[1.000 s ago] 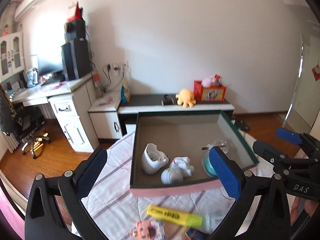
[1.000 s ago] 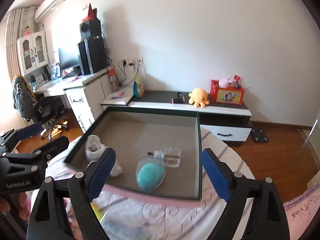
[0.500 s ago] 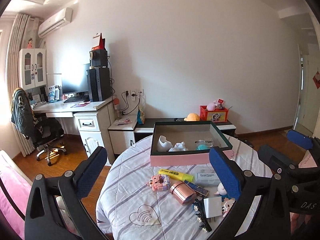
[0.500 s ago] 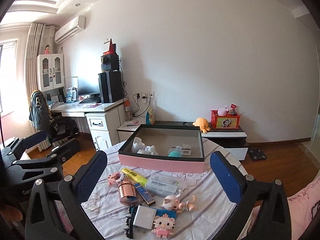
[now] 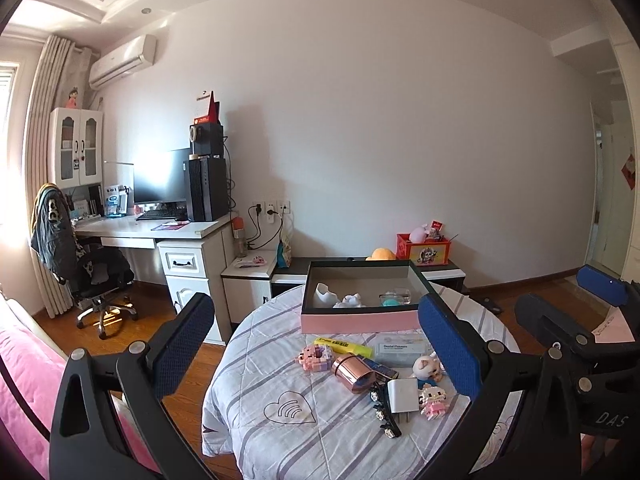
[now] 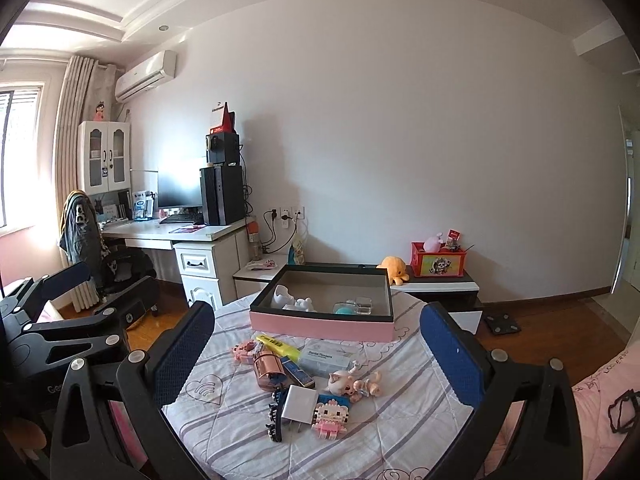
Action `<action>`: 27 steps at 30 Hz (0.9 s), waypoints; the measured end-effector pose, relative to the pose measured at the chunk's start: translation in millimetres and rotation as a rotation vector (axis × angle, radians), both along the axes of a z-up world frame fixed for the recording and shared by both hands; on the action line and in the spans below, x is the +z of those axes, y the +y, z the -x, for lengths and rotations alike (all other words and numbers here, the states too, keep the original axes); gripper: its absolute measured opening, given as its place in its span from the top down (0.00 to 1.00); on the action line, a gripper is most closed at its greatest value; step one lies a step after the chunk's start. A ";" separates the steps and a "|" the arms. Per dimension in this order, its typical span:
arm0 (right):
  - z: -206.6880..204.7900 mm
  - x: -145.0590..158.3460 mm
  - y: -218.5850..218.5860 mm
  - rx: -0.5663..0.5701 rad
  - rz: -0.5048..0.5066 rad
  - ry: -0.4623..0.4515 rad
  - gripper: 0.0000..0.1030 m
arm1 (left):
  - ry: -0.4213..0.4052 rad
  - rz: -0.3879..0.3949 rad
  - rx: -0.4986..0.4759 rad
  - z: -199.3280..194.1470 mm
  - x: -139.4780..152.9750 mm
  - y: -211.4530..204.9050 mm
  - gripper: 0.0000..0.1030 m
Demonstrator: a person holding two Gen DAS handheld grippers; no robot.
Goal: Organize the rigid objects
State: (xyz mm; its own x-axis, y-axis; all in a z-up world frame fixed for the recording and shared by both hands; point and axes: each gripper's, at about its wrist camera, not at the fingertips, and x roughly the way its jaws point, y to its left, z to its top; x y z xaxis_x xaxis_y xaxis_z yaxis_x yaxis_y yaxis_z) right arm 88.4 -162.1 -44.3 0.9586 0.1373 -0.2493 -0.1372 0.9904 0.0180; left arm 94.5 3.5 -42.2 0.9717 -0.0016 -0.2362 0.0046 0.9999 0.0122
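Left wrist view: pink box [image 5: 360,320] w/ few items in, far side of counter [image 5: 280,432]; rest loose in front. I've pulled both hand-held grippers [image 5: 320,352] [image 6: 316,354] way back, wide open, empty. Next pick pending.

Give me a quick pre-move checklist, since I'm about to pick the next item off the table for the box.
1. Left claw open and empty: ok.
2. Right claw open and empty: ok.
3. Pink box open on top, with bare floor between the white figures and the teal item: ok.
4. Loose items within view: yellow highlighter, copper cylinder, white charger: ok.
5. Charger free of its neighbours: not ok, it touches the pink block figure.
6. Cylinder steady on its side: cannot tell.
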 end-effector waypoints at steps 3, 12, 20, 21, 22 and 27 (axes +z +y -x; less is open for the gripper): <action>7.3 2.0 -0.8 -0.012 0.004 -0.014 0.00 | -0.006 0.004 -0.004 1.5 3.0 -3.2 0.00; 14.2 0.4 -3.0 -0.035 0.006 -0.022 0.00 | -0.003 0.005 -0.008 3.9 -0.6 -7.9 0.00; 9.8 -4.1 -2.3 -0.040 0.005 0.001 0.00 | 0.025 0.005 -0.010 -4.2 -7.0 -7.6 0.00; 8.9 -5.2 -2.0 -0.040 0.006 0.004 0.00 | 0.031 0.005 -0.011 -5.8 -9.0 -7.3 0.00; 7.9 -6.7 -1.6 -0.041 0.007 0.008 0.00 | 0.038 0.005 -0.011 -8.2 -11.6 -7.5 0.00; -3.9 -17.9 -3.1 -0.041 0.009 0.050 0.00 | 0.095 0.004 -0.022 -24.8 -30.2 -7.0 0.00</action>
State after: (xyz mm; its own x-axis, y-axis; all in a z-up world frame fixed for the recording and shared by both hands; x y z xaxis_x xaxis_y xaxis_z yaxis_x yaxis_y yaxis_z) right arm 92.3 -165.2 -62.2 0.9497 0.0959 -0.2981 -0.0958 0.9953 0.0151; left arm 119.3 -3.4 -72.4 0.9447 -0.0237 -0.3270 0.0272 0.9996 0.0062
